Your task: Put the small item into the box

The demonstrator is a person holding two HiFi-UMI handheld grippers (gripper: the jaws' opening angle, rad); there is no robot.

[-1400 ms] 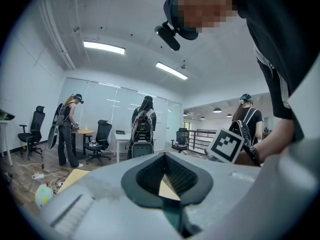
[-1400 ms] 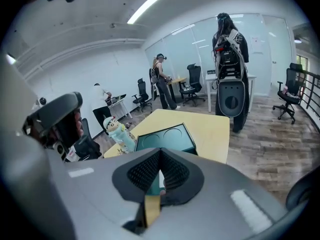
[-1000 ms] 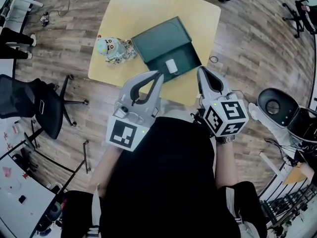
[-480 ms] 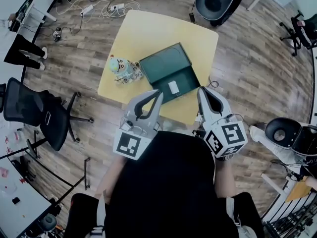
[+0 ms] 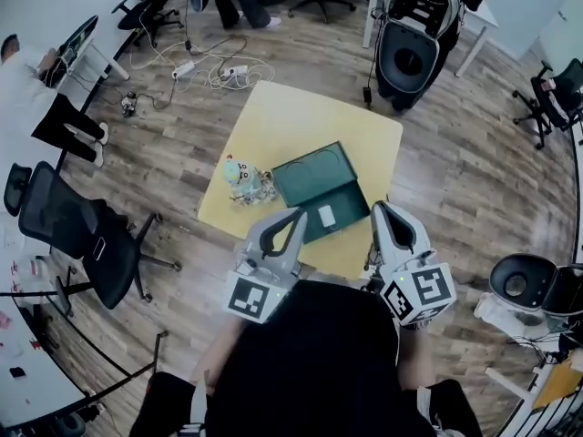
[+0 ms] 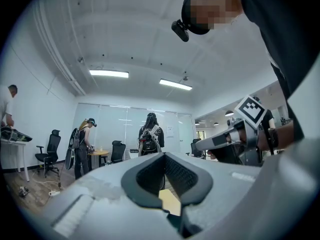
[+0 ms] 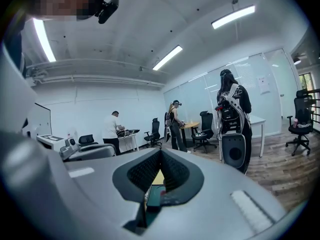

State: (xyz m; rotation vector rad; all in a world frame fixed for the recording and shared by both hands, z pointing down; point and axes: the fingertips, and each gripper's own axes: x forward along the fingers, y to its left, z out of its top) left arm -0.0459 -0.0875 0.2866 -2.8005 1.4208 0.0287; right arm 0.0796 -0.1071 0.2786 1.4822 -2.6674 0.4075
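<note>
The dark green box [image 5: 314, 182] lies open on the yellow table [image 5: 314, 121], its lid folded back. A small white item [image 5: 326, 216] rests inside the near half of the box. My left gripper [image 5: 298, 213] hovers over the table's near edge, left of the white item, shut with nothing in it. My right gripper [image 5: 377, 208] is held to the right of the box, past the table's corner, also shut and empty. In the left gripper view the jaws [image 6: 164, 156] meet; in the right gripper view the jaws [image 7: 160, 154] meet too, with a strip of the box [image 7: 161, 196] below them.
A colourful toy [image 5: 244, 180] stands on the table left of the box. Office chairs [image 5: 68, 230], a cable tangle [image 5: 214, 69] and a black bin [image 5: 408, 60] ring the table on the wooden floor. Several people stand at desks further off.
The head view has pulled up and back, so the table looks smaller and farther. Both grippers stay shut and close to the body, drawn back from the box.
</note>
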